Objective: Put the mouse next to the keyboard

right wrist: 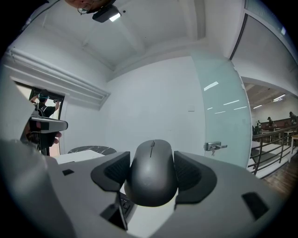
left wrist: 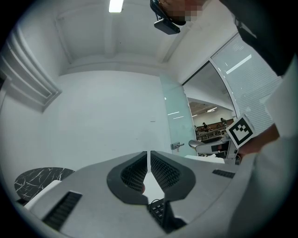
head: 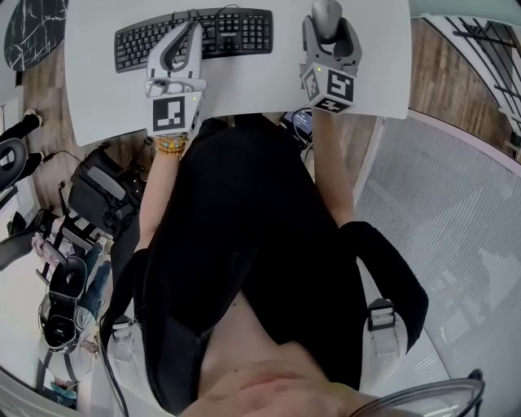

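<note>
A dark grey computer mouse (head: 326, 15) was seen pinched at its sides between the ribbed pads of the right gripper (right wrist: 152, 160), over the far right part of the white table (head: 244, 89). It was held to the right of the black keyboard (head: 236, 32), with a strip of bare tabletop between the two. Whether the mouse was resting on the table or raised just above it could not be told. The left gripper (left wrist: 149, 160) was poised over the keyboard's near edge, its jaws drawn almost together and nothing held between them. The task was judged well advanced but unfinished. The mouse had been brought to the keyboard's side, yet it remained to be set down close beside it and released.
</note>
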Motion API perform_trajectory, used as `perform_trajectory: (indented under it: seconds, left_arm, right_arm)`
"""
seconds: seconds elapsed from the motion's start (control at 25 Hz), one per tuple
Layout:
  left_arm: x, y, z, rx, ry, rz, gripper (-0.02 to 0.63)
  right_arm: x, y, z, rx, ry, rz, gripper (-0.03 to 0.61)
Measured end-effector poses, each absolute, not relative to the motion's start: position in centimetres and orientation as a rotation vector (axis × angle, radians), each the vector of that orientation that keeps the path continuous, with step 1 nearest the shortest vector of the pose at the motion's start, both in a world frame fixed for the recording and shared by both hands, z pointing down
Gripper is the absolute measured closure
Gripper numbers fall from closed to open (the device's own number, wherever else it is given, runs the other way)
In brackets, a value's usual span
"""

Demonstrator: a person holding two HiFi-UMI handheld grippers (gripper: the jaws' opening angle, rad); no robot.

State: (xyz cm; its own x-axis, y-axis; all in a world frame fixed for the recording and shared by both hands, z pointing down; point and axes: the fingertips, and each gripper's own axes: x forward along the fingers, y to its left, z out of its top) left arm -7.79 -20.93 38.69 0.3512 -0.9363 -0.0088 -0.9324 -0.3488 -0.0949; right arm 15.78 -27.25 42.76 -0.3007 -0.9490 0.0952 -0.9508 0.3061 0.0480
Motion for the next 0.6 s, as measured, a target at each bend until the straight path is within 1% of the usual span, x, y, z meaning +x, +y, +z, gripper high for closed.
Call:
perform_trajectory:
  seconds: [0.6]
  left_arm:
    - [-7.3, -20.9, 40.4, -2.522, 1.721, -0.159, 0.581]
  right_arm:
    - [15.1, -28.8, 47.4, 1.709, -2.396, 0.092, 0.301]
